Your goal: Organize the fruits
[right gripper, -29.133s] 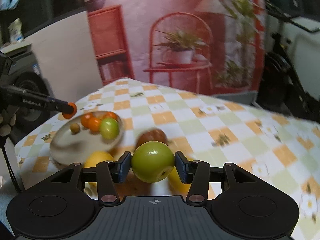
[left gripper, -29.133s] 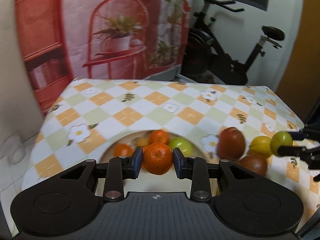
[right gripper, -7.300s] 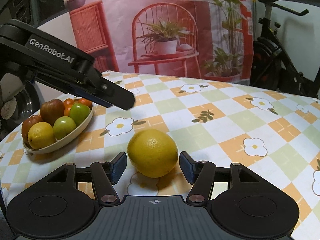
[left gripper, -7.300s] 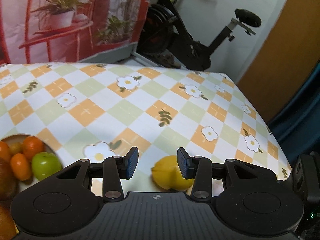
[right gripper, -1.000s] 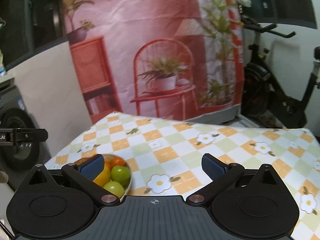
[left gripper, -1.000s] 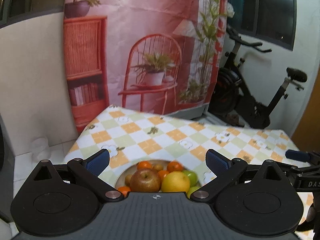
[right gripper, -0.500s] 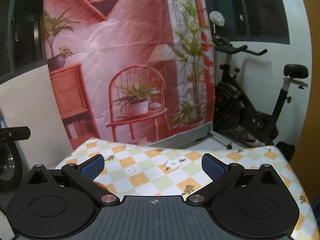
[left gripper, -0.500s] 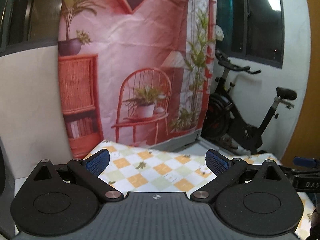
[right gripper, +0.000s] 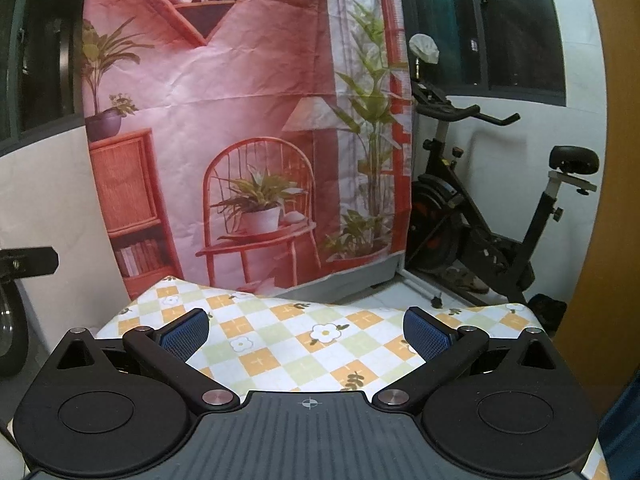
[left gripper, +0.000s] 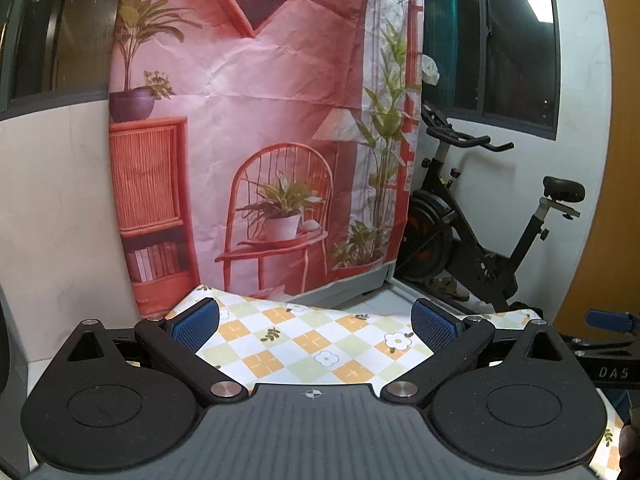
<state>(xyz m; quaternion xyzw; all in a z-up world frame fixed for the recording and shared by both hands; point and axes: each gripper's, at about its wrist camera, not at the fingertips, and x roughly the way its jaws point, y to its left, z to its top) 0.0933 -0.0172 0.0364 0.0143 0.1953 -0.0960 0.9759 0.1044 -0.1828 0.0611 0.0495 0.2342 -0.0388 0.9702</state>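
Left gripper (left gripper: 316, 324) spread wide, blue pads (left gripper: 198, 324) far apart, nothing between them; held above the table (left gripper: 304, 344), aimed level toward its far edge. Right gripper (right gripper: 306, 334) likewise fully parted, pads (right gripper: 424, 336) bare, gripping nothing, raised over the same checked cloth. Seen also from the left wrist view at the right border: a blue pad tip and black bar of the right gripper (left gripper: 608, 340), beside the table's right edge.

Only the far part of the table visible in both views: orange, green and white squares with white flowers and leaf sprigs. Near part hidden under the gripper bodies. Fruits not visible in either view; cannot tell where they lie.

Past the far edge, a pink backdrop (left gripper: 260, 120) hung against the wall, printed with a red chair, potted plants, a lamp and a shelf of books. To its right, a black bike (left gripper: 480, 240) on the floor, saddle and handlebars clear, under a dark window (left gripper: 516, 40). White wall left of the backdrop. Orange-brown panel along the right border in both views. In the right wrist view, a black bar (right gripper: 28, 262) poking in at the left border, with part of a dark wheel below it.
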